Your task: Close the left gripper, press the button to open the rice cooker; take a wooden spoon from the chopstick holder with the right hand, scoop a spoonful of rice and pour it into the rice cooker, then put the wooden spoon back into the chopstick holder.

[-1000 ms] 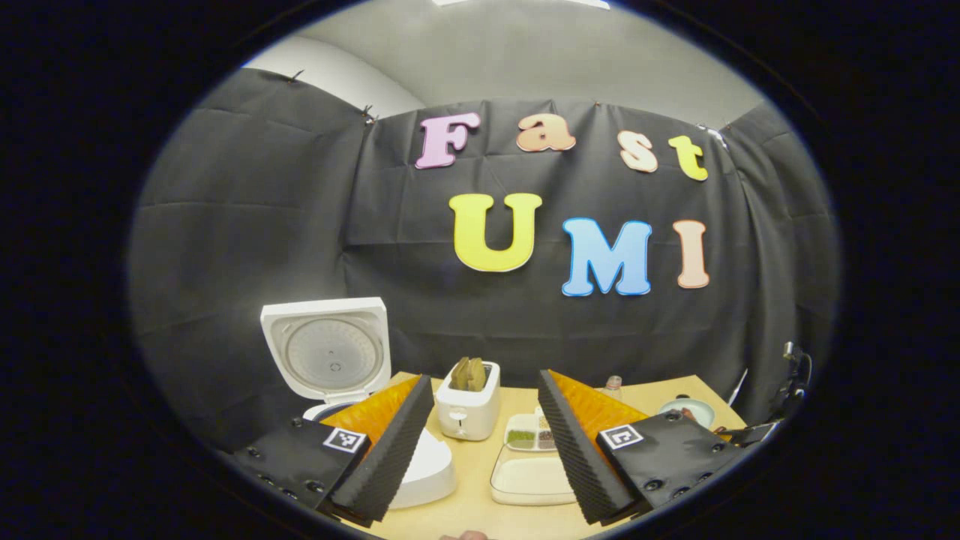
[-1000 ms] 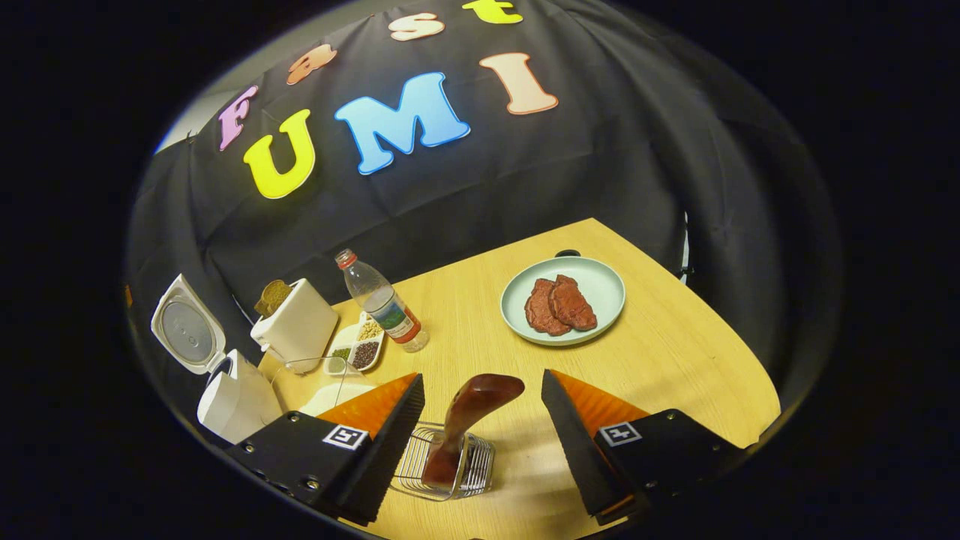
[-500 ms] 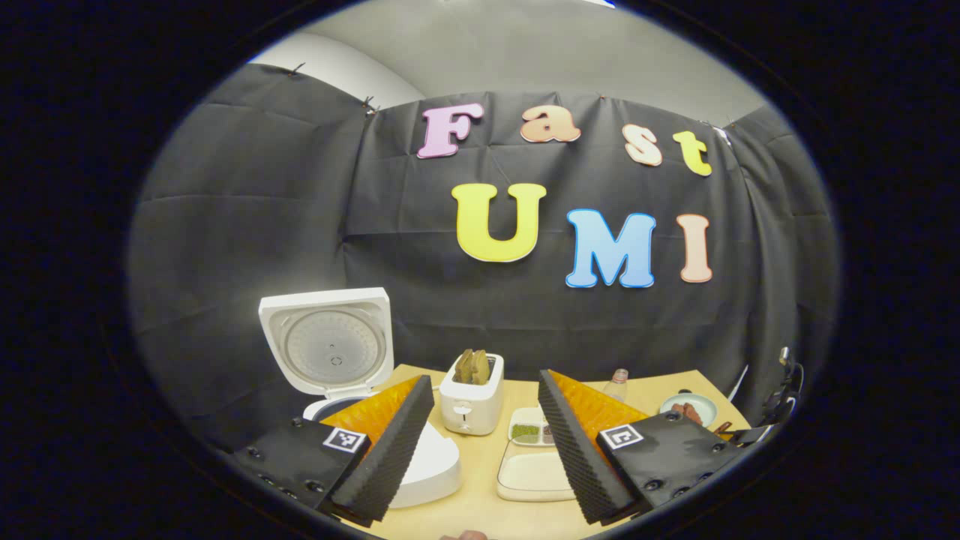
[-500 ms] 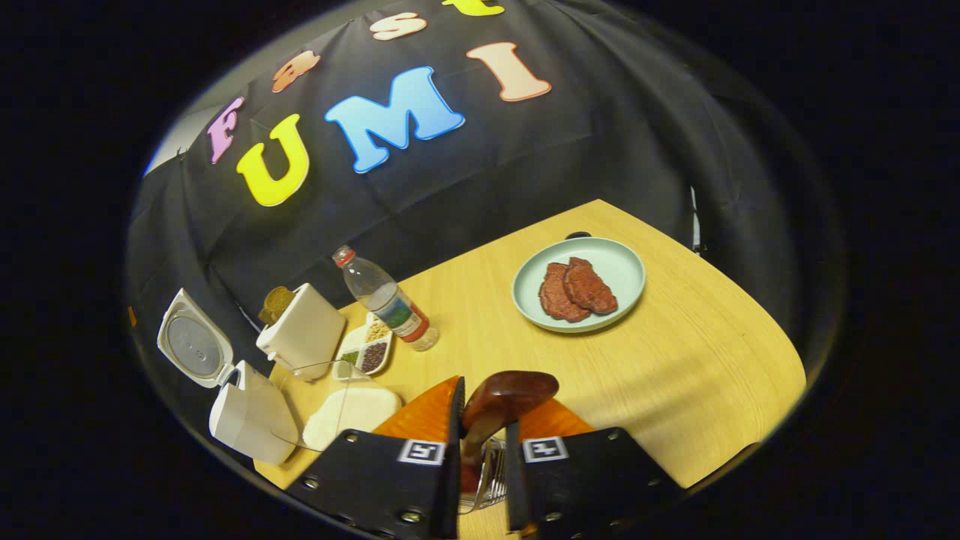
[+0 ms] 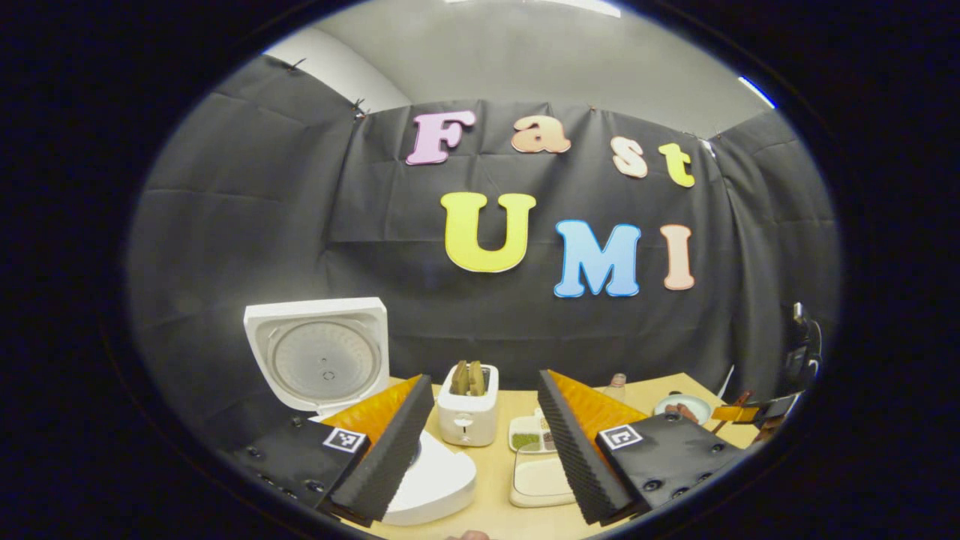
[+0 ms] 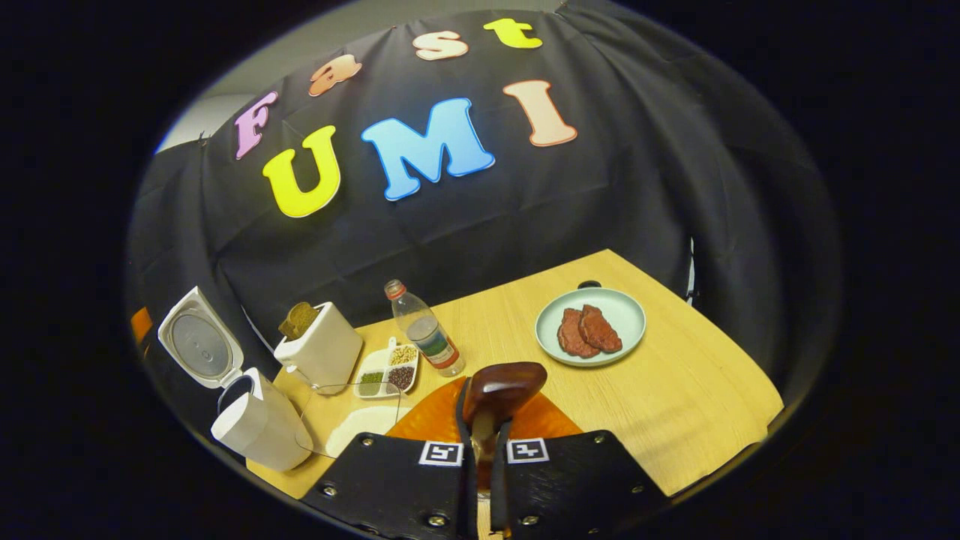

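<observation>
The wooden spoon (image 6: 501, 391) is dark reddish-brown and glossy, with a rounded, thick end that stands up above the fingers of the right gripper (image 6: 481, 442); its thin part goes down between the two fingers, which are pressed together on it from both sides. The lower part of the spoon is hidden by the gripper, so I cannot tell if it is inside the chopstick holder. The spoon is over the near part of the table (image 6: 675, 375). Toward the left near corner of the table stands the white rice cooker (image 6: 251, 420) with its lid (image 6: 199, 345) standing upright and open. Beside it lies a clear container of rice (image 6: 352, 431), and behind that a white toaster (image 6: 322, 349) with bread, a small divided dish of grains (image 6: 386, 373) and a plastic bottle (image 6: 427, 330). Near the far right edge there is a pale green plate (image 6: 626, 307) with two pieces of meat (image 6: 589, 331). In the left gripper view, the left gripper (image 5: 480, 442) is held wide apart with nothing between its fingers, above the near edge of the table.
</observation>
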